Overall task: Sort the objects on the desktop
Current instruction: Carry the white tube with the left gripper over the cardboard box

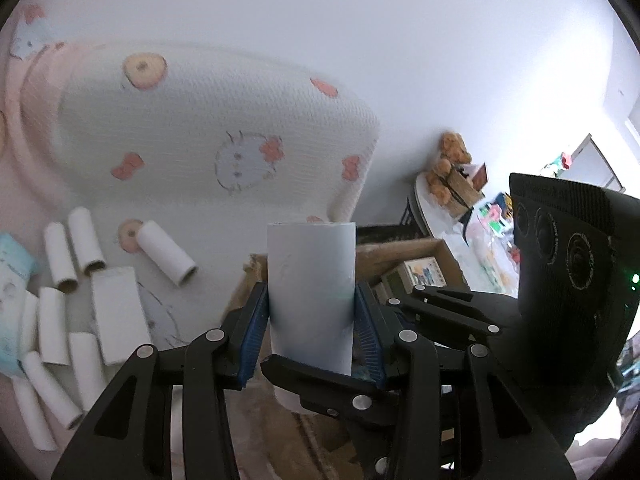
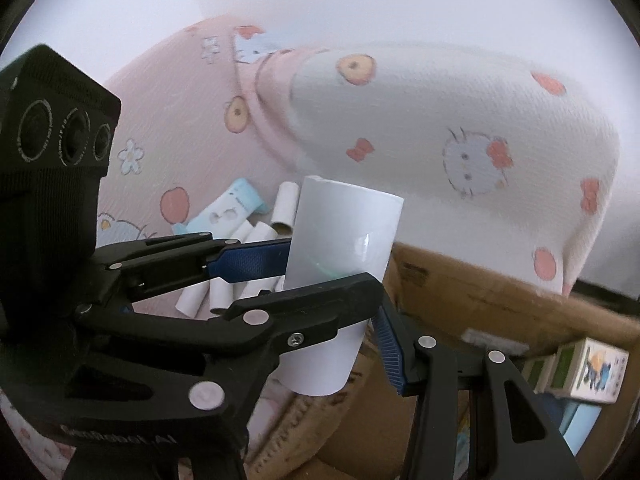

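White tube (image 1: 311, 292) is clamped in the left hand-held gripper (image 1: 311, 328) mid-frame, over the box (image 2: 480, 296); right hand-held gripper (image 2: 340, 320) gapes. Many tubes (image 1: 60, 320) remain lower left.

1. The left wrist view is taken close behind the white tube (image 1: 311, 296), facing the patterned pillow (image 1: 216, 136).
2. The right wrist view is taken nearby, facing left of the cardboard box (image 2: 500, 296).
3. The tube, pillow and box are shared by both views.
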Demonstrator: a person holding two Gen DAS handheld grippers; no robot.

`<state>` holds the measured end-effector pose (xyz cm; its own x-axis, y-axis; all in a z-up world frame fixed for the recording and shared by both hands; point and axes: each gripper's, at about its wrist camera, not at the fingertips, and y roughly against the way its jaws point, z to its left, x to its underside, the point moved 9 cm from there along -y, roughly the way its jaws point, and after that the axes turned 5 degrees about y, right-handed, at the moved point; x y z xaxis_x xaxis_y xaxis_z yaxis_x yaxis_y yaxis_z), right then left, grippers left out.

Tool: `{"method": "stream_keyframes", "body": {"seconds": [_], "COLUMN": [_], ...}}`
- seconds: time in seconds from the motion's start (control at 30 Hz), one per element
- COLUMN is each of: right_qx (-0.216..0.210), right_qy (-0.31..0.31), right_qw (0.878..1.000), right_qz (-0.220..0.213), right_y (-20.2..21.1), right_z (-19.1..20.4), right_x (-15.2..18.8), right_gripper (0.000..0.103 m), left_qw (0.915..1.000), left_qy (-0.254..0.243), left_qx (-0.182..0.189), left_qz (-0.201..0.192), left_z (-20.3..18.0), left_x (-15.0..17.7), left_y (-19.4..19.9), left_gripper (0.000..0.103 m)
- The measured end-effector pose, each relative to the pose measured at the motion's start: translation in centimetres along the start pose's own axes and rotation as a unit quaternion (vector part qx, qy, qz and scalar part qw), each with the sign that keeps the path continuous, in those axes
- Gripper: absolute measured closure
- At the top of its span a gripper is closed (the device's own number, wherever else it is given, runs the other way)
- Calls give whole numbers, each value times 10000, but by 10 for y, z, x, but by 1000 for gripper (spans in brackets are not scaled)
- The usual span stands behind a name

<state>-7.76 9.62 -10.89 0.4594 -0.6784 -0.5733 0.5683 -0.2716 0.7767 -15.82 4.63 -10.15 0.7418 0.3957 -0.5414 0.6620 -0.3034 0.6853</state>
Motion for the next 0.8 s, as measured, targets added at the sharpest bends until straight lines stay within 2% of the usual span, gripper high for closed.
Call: {"method": "stream_keyframes", "body": {"seconds": [0.07,0.13,0.33,0.5,0.6,0.7,0.8], "right_qx": [-219,-253,-70,54,176,247,375], "right_qy": [-172,-290,-486,-804,-1059,-1331,-1447], "right_qw": [9996,9993,9986,9962,9934,9900,9882], "right_qz": [17,8,-185,-316,-394,-408,-322], "right_y": [0,1,7,12,16,19,16], "right_z": [-3,-5,-18,-35,-49,-61,-68], "right_x": [6,10,17,26,37,49,59], "right_gripper": [57,57,57,57,57,57,57], "left_qw": [9998,9996,9987,9967,9961,9949,9927], "left_qy": [-149,-251,-441,-668,-544,-379,-105], "left_qx": [-114,-153,-154,-106,4,-71,133], "left_qz": [-11,49,181,441,700,935,1192], "left_z": [-5,-11,-25,-38,-43,-37,-34], "left_x": [1,4,9,8,7,8,14], "left_y": [-2,-7,-17,-33,-48,-66,-76], "left_gripper": [56,56,56,56,56,56,56]}}
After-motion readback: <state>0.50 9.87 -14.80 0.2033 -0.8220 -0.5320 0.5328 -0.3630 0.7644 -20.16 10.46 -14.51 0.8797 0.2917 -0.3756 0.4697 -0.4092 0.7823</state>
